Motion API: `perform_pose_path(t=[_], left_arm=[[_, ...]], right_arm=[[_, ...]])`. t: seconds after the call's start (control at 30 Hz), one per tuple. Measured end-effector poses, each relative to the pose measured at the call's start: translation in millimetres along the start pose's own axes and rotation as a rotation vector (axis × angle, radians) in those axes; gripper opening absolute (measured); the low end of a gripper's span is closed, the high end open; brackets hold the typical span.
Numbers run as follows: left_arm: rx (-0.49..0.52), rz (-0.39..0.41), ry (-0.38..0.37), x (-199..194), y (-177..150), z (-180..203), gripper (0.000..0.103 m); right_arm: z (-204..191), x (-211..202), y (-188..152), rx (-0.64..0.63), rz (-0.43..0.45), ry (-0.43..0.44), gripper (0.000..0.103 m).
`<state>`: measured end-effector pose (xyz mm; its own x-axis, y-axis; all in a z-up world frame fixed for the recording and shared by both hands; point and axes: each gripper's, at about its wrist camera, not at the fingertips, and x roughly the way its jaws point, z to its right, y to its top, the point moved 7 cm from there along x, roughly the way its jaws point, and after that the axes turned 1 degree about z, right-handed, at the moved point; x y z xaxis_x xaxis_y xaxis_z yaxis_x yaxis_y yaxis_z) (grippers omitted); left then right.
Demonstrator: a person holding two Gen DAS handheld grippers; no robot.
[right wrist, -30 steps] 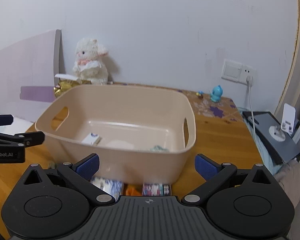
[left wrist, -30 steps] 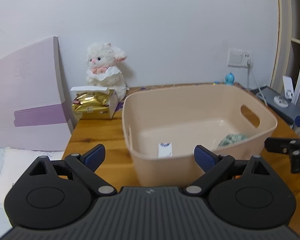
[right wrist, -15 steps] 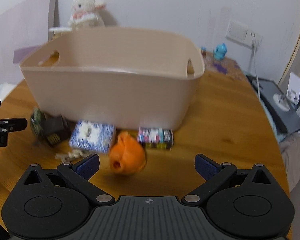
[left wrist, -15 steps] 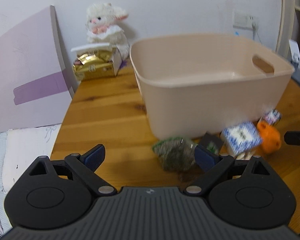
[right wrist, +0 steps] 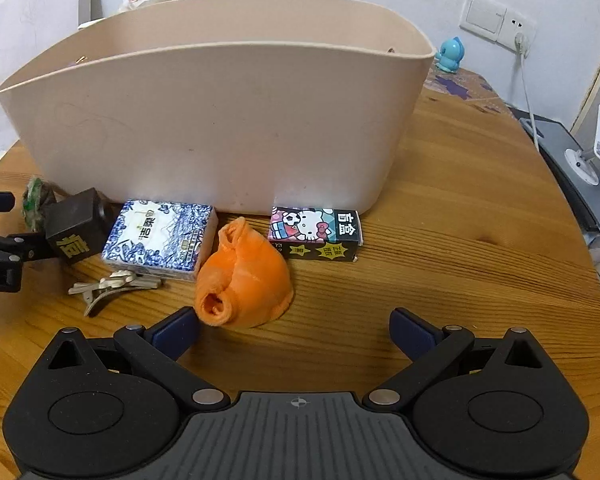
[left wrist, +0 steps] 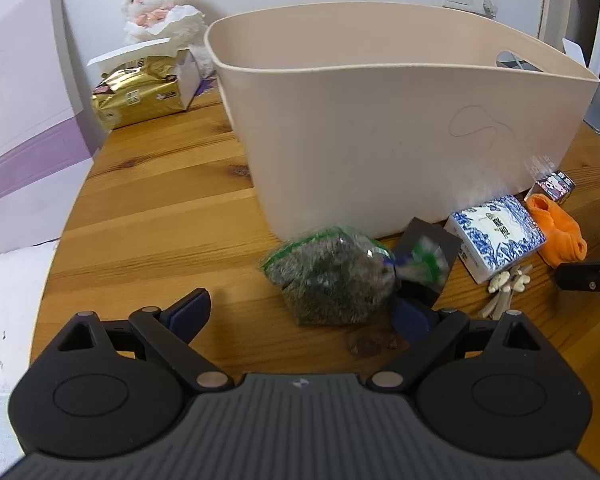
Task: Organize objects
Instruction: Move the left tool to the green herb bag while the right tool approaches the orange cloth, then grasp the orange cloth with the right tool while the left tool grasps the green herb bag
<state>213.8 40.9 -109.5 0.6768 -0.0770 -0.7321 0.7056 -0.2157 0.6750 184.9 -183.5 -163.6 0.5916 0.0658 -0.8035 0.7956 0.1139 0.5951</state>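
Observation:
A beige plastic tub (left wrist: 400, 120) (right wrist: 220, 120) stands on the wooden table. Along its near wall lie a clear bag of dark green stuff (left wrist: 332, 276), a small black box (left wrist: 428, 256) (right wrist: 78, 236), a blue-and-white tissue pack (left wrist: 496, 236) (right wrist: 160, 240), a pale hair clip (left wrist: 504, 292) (right wrist: 112, 286), a rolled orange cloth (left wrist: 560, 232) (right wrist: 248, 280) and a cartoon-cat box (left wrist: 556, 186) (right wrist: 316, 232). My left gripper (left wrist: 300, 312) is open just short of the green bag. My right gripper (right wrist: 294, 330) is open just short of the orange cloth.
A white plush lamb (left wrist: 168, 12) and a gold packet in an open white box (left wrist: 140, 92) sit at the table's back left. A purple-and-white panel (left wrist: 20, 120) leans at the left. A blue figurine (right wrist: 450, 54), wall sockets and a cable are back right.
Both grippers have come down from looking into the tub to table level and moved closer to the loose items in front of it. Both stayed open.

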Motion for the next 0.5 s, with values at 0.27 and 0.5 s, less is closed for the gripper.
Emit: perform_pose_path(t=[0.27, 0.5], left_arm=[[0.017, 0.054, -0.04, 7, 8, 1, 0.08], [0.037, 0.079, -0.05, 3, 8, 6, 0.065]], right_arm=[[-9, -1, 3, -0.014, 0.04, 0.027, 0.087], [-21, -13, 0, -0.046, 0.06, 0.063, 0.033]])
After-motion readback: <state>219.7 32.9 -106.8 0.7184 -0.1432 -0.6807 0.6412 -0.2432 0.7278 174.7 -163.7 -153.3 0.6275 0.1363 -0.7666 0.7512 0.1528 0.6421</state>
